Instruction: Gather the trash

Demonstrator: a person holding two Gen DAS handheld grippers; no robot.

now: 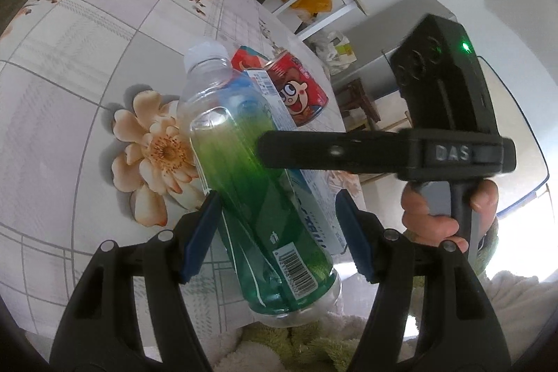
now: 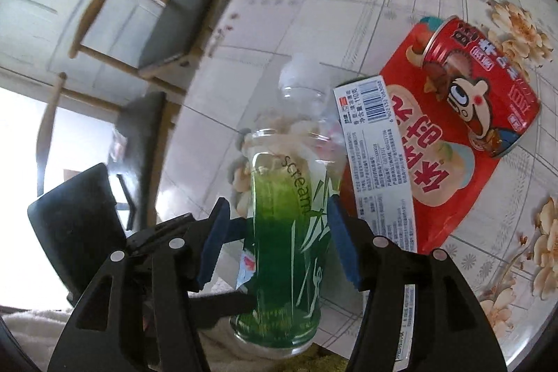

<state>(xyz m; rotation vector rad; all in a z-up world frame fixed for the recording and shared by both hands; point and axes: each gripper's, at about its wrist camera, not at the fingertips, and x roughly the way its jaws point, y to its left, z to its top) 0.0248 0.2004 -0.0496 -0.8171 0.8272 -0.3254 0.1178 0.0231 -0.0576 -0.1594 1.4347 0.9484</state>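
Your left tool [image 1: 275, 232] pinches a clear plastic bottle [image 1: 244, 169] with a green label and a white cap, its blue pads pressed to the bottle's lower half, so the bottle is lifted above the table [image 1: 87, 58] and tilts away from you. Your right tool [image 2: 277, 239] stands spread around the same bottle from the other side, and you cannot tell whether its pads touch the plastic. In the left wrist view one black finger [image 1: 331, 150] of that right tool crosses in front of the bottle, with your hand [image 1: 432, 211] wrapped around its handle. Beyond the bottle, on the flower-print cloth of the table, a red snack pouch [image 2: 450, 162] lies flat with a red cartoon-printed can [image 2: 484, 86] lying on it, and a white carton [image 2: 376, 156] rests on the pouch's near edge. Two chairs [image 2: 181, 20] stand past the table's edge.
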